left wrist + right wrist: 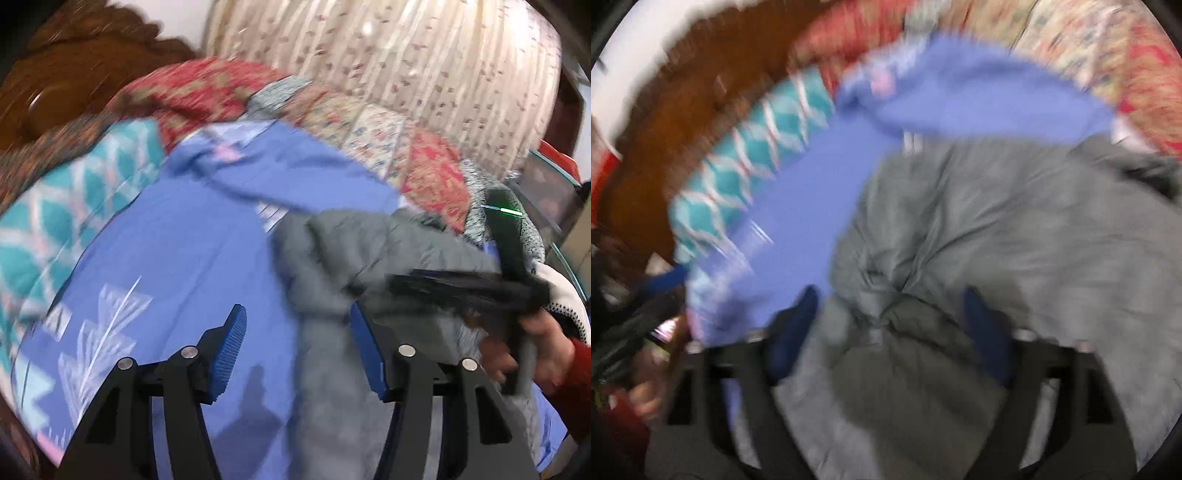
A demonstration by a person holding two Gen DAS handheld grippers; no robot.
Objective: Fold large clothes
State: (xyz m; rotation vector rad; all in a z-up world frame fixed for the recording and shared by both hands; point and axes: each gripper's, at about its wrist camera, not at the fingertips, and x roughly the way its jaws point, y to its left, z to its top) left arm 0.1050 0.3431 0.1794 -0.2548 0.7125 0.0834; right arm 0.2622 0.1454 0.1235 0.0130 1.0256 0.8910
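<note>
A grey padded garment [332, 258] lies crumpled on a blue bedsheet [177, 258]. My left gripper [295, 354] is open just above the sheet, with its right finger at the garment's left edge. In the left wrist view my right gripper [461, 291] sits blurred over the garment's right side. In the right wrist view the right gripper [890, 328] is open with a bunched fold of the grey garment [997, 229] between its fingers. The blue sheet [812, 192] shows to its left. Both views are motion-blurred.
A teal patterned pillow [74, 206] lies at the left. A red and floral quilt [369, 125] lies behind the garment. A cream floral curtain [406, 55] hangs at the back. A brown wooden headboard [74, 66] stands at the far left.
</note>
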